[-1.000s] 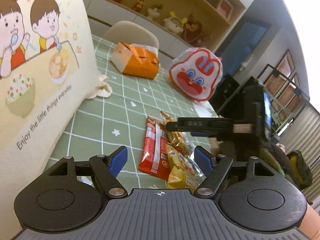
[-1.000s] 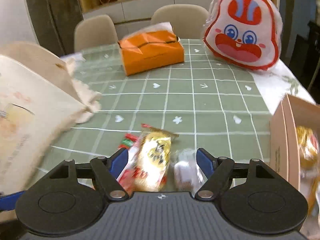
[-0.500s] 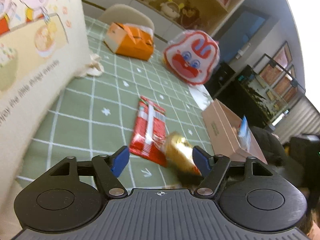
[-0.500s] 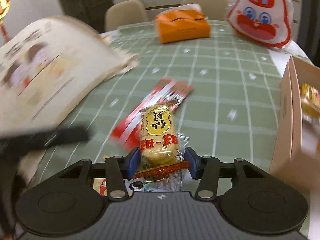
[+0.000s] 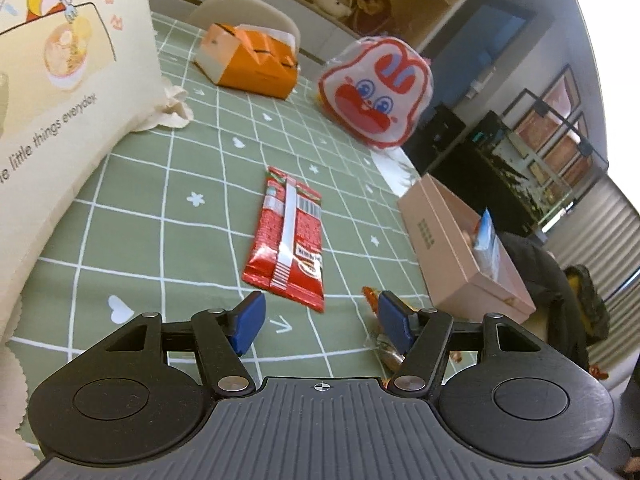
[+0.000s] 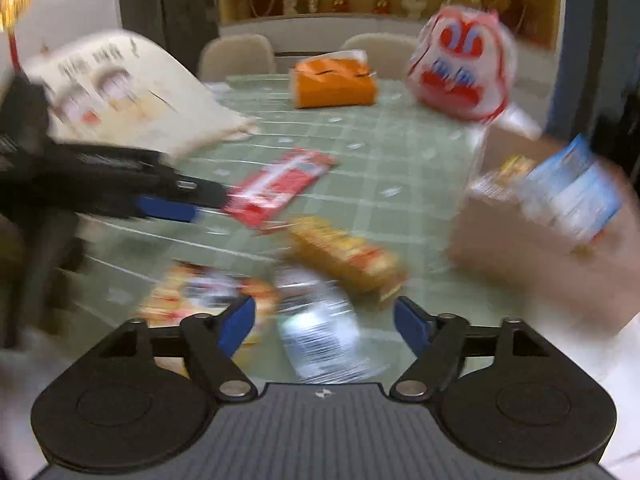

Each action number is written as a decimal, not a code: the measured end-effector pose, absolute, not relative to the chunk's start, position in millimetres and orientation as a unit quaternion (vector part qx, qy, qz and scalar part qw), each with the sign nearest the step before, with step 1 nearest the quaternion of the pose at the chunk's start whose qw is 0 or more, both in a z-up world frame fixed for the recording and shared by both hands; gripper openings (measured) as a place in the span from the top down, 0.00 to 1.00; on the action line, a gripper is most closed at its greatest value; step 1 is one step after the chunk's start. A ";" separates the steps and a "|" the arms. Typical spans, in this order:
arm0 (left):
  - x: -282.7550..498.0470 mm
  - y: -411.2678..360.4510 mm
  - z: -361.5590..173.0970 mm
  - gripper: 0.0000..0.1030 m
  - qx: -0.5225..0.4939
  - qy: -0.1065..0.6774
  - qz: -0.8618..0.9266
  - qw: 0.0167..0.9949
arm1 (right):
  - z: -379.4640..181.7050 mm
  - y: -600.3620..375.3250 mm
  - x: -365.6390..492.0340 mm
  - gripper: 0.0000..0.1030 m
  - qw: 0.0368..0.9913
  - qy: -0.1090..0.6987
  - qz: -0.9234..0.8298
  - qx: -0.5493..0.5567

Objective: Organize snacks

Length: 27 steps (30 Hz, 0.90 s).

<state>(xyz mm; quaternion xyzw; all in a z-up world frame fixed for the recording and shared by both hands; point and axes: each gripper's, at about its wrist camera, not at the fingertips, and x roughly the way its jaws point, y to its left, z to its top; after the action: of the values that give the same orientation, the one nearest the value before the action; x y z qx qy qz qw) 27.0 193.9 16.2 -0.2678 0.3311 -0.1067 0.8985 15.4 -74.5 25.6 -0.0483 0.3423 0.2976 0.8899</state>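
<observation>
A red snack packet point(image 5: 287, 240) lies flat on the green checked tablecloth point(image 5: 152, 216), just beyond my open, empty left gripper point(image 5: 320, 322). A small wrapped snack point(image 5: 380, 344) lies by its right fingertip. A pink box point(image 5: 452, 248) at the right holds a blue packet point(image 5: 486, 236). The right wrist view is blurred. My right gripper point(image 6: 325, 322) is open above a clear-wrapped snack point(image 6: 324, 332), with a yellow snack point(image 6: 344, 256) beyond, another packet point(image 6: 200, 296) to the left, and the red packet point(image 6: 280, 186) farther off. The box point(image 6: 532, 248) and blue packet point(image 6: 576, 196) are at the right. The left gripper point(image 6: 168, 208) reaches in from the left.
A cream cloth bag with cartoon children point(image 5: 52, 76) stands at the left. An orange tissue box point(image 5: 252, 60) and a rabbit-face bag point(image 5: 376, 92) sit at the far side. Chairs point(image 5: 244, 8) stand behind the table. The table edge runs along the right, past the box.
My right gripper held the yellow snack half a second ago; now it is open and the snack lies on the table. My left gripper has pulled back slightly and stays open.
</observation>
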 end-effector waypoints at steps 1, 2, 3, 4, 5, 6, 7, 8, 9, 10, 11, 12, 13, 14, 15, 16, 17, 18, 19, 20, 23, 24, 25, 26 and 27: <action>26.6 195.2 16.5 0.34 -0.269 0.330 -0.106 0.898 | 25.1 -73.0 14.9 0.20 0.882 0.354 0.311 -0.025; 26.8 196.4 16.2 0.34 -0.271 0.331 -0.105 0.898 | 24.9 -68.9 15.1 0.20 0.875 0.363 0.321 -0.011; 27.2 197.4 15.3 0.34 -0.273 0.334 -0.104 0.896 | 25.3 -63.9 14.2 0.20 0.872 0.363 0.328 -0.009; 27.6 197.9 14.8 0.34 -0.275 0.336 -0.103 0.895 | 25.8 -58.4 12.2 0.20 0.875 0.353 0.329 -0.019; 27.9 198.1 14.5 0.34 -0.276 0.337 -0.101 0.894 | 27.5 -54.3 9.8 0.20 0.883 0.339 0.324 -0.035; 28.2 198.4 14.3 0.34 -0.276 0.338 -0.100 0.894 | 29.5 -51.2 9.3 0.20 0.892 0.323 0.313 -0.052; 28.4 198.8 14.4 0.34 -0.277 0.339 -0.101 0.894 | 30.6 -49.7 10.6 0.20 0.898 0.313 0.303 -0.062; 28.2 198.8 14.7 0.34 -0.277 0.338 -0.101 0.894 | 32.4 -49.9 15.2 0.20 0.903 0.306 0.294 -0.067; 28.0 198.5 15.0 0.34 -0.276 0.337 -0.102 0.894 | 33.6 -50.6 22.0 0.20 0.907 0.300 0.287 -0.070; 27.8 197.9 15.5 0.34 -0.276 0.337 -0.104 0.894 | 34.6 -51.0 27.9 0.19 0.909 0.296 0.283 -0.077; 27.8 197.4 15.9 0.34 -0.275 0.337 -0.107 0.894 | 34.4 -50.1 35.8 0.18 0.907 0.295 0.286 -0.089; 28.1 197.0 16.1 0.34 -0.274 0.338 -0.110 0.894 | 32.2 -46.7 45.8 0.18 0.904 0.298 0.290 -0.102; 28.8 196.9 15.9 0.34 -0.273 0.340 -0.113 0.893 | 29.4 -44.0 55.7 0.18 0.901 0.303 0.290 -0.113; 29.7 196.7 15.4 0.34 -0.271 0.343 -0.114 0.892 | 26.1 -41.5 65.8 0.18 0.898 0.308 0.290 -0.119; 30.2 196.9 14.9 0.34 -0.271 0.345 -0.113 0.892 | 23.2 -39.6 73.4 0.18 0.896 0.315 0.288 -0.122; 30.6 197.5 14.1 0.34 -0.273 0.347 -0.113 0.890 | 20.2 -38.3 82.0 0.18 0.893 0.326 0.288 -0.118; 31.1 198.1 13.2 0.34 -0.275 0.349 -0.114 0.889 | 16.9 -36.2 89.5 0.18 0.890 0.336 0.290 -0.110; 31.3 198.4 12.4 0.34 -0.278 0.351 -0.116 0.887 | 14.4 -37.5 97.6 0.18 0.884 0.350 0.297 -0.093; 31.4 198.9 11.8 0.34 -0.279 0.352 -0.117 0.886 | 11.5 -38.8 103.1 0.18 0.877 0.363 0.304 -0.075; 31.6 198.8 11.4 0.34 -0.279 0.353 -0.118 0.885 | 9.1 -42.5 107.4 0.21 0.872 0.375 0.310 -0.053; 32.0 197.5 10.4 0.34 -0.278 0.355 -0.121 0.884 | 8.5 -57.5 104.9 0.53 0.873 0.380 0.305 -0.030; 32.1 196.6 10.0 0.34 -0.276 0.356 -0.121 0.884 | 10.6 -65.2 101.7 0.58 0.874 0.380 0.300 -0.028; 31.9 195.5 9.8 0.34 -0.274 0.357 -0.121 0.885 | 13.0 -75.3 97.6 0.60 0.876 0.381 0.297 -0.021; 31.7 194.0 9.8 0.34 -0.271 0.357 -0.122 0.886 | 15.0 -86.4 92.6 0.64 0.879 0.378 0.291 -0.014; 31.2 192.3 10.7 0.34 -0.266 0.356 -0.123 0.887 | 16.6 -97.6 87.1 0.64 0.884 0.374 0.281 -0.012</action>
<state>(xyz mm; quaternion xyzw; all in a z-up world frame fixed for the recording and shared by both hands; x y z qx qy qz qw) 31.2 192.3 10.7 -0.2663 0.3559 -0.1228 0.8873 87.1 -97.6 16.6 -0.0116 0.3738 0.2813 0.8838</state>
